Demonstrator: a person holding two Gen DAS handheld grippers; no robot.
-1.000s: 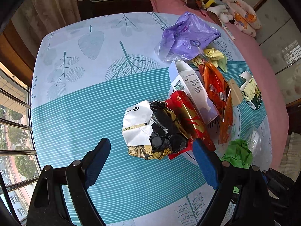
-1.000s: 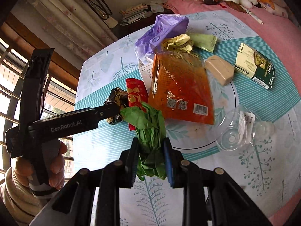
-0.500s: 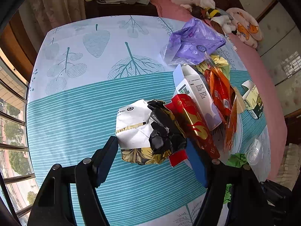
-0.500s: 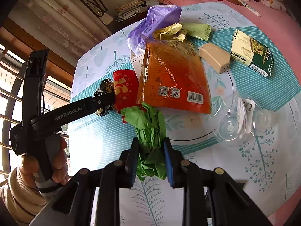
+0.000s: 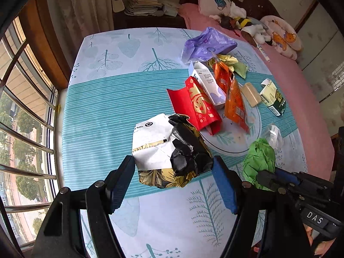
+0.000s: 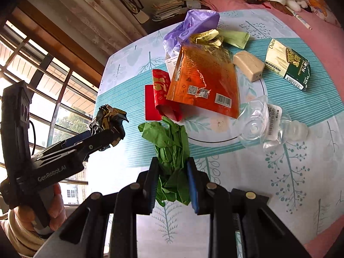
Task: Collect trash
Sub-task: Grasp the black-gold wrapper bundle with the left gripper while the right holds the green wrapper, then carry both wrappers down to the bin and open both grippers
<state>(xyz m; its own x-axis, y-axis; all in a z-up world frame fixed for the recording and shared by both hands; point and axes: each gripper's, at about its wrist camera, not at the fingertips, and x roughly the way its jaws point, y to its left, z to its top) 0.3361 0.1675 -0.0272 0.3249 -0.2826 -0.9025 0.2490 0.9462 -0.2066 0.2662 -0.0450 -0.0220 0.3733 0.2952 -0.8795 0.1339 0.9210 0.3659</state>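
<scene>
A crumpled white, black and gold paper wad (image 5: 163,150) hangs above the leaf-print tablecloth (image 5: 96,107), with my left gripper (image 5: 173,163) shut on it, blue pads pressing on both sides. The right wrist view shows the same wad (image 6: 108,116) at the tip of the left gripper (image 6: 103,133), held by a hand at the left. My right gripper (image 6: 172,165) is shut on a crumpled green paper (image 6: 169,137). That green paper (image 5: 260,159) also shows at the lower right of the left wrist view.
On the table lie a red envelope (image 5: 197,105), an orange pouch (image 6: 204,79), a white carton (image 5: 207,83), a purple bag (image 5: 206,45), a clear squashed bottle (image 6: 264,122), a beige block (image 6: 248,64) and a green-and-white box (image 6: 288,64). Window bars stand left, a pink bed right.
My left gripper closed on the paper wad and lifted it off the table, away from the red envelope. The right gripper, still holding the green paper, shifted slightly.
</scene>
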